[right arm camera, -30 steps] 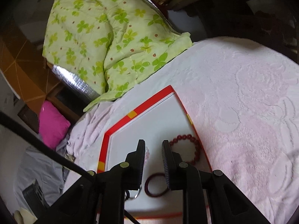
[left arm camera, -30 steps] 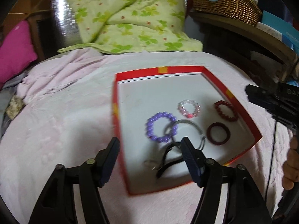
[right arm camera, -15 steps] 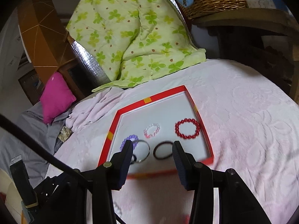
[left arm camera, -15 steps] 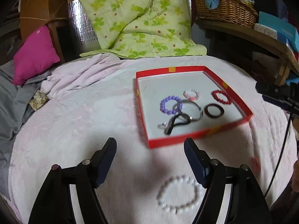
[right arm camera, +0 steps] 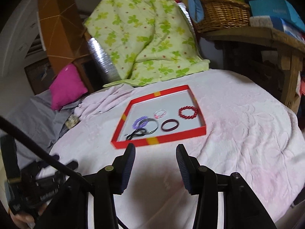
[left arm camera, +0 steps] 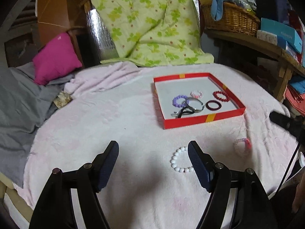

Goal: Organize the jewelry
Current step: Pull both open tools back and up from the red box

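Step in hand, as judged: collection of the loose bracelets into the red box [left arm camera: 204,119].

- Left gripper [left arm camera: 153,159]: jaws wide apart, nothing held, hovering above the pink bedspread [left arm camera: 106,114].
- Right gripper [right arm camera: 155,165]: jaws apart, nothing held, just short of the box's near wall.
- White bead bracelet [left arm camera: 180,159]: flat on the bedspread, outside the box, partly behind the left gripper's right finger [left arm camera: 198,164].
- Pink bracelet [left arm camera: 242,142]: also outside the box, blurred, further right.
- Already in the box: purple bead bracelet [left arm camera: 178,100], silver bangle [left arm camera: 193,105], dark maroon bangle [left arm camera: 213,105], red bead bracelet [left arm camera: 221,96], a pale pink one and black hair ties (partly overlapping).

Next move, as judged: shift left gripper right to straddle 1 side of the white beads — then lower, close, lift. Risk: beads rolling out of a shallow pinch.
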A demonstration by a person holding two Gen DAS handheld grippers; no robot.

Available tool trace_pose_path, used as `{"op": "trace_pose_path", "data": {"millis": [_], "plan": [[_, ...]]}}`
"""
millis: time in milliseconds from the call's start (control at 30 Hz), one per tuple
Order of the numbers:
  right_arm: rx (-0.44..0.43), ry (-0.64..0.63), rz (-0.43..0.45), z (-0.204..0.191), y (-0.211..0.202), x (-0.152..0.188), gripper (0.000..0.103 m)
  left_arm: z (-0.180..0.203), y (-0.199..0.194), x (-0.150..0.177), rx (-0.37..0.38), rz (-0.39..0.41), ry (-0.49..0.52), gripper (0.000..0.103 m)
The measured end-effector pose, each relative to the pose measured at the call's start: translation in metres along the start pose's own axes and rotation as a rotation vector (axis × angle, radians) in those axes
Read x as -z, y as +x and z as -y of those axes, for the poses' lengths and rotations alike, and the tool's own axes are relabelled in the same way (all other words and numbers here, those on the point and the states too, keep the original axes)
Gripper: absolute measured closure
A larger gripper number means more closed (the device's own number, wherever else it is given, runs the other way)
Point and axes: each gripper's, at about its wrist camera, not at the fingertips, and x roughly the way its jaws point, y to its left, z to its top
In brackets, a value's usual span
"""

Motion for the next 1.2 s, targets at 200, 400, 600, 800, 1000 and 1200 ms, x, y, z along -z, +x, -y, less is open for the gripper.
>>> {"op": "trace_pose_path", "data": {"millis": [200, 400, 600, 800, 1000, 1200], "plan": [[-0.007, -0.072, 0.005, -0.026, -0.033, 0.002, 0.049, -0.006, -0.036, -0.005, -0.03, 0.035, -0.014, 0.027], [-0.017, -0.116, 0.042, -0.041, -0.063, -0.002, 0.044, -0.01, -0.07, -0.011, -0.06, 0.084, -0.018, 0.027], [-0.022, -0.137, 0.065, -0.05, -0.085, -0.005, 0.044, -0.01, -0.096, -0.015, -0.078, 0.133, -0.006, 0.027], [-0.025, -0.145, 0.074, -0.056, -0.099, -0.005, 0.043, -0.012, -0.115, -0.016, -0.1, 0.164, -0.015, 0.027], [-0.033, -0.15, 0.07, -0.058, -0.106, -0.001, 0.043, -0.013, -0.122, -0.014, -0.109, 0.166, -0.018, 0.026], [-0.039, -0.155, 0.063, -0.06, -0.107, 0.003, 0.043, -0.015, -0.122, -0.011, -0.113, 0.157, -0.021, 0.026]]}}
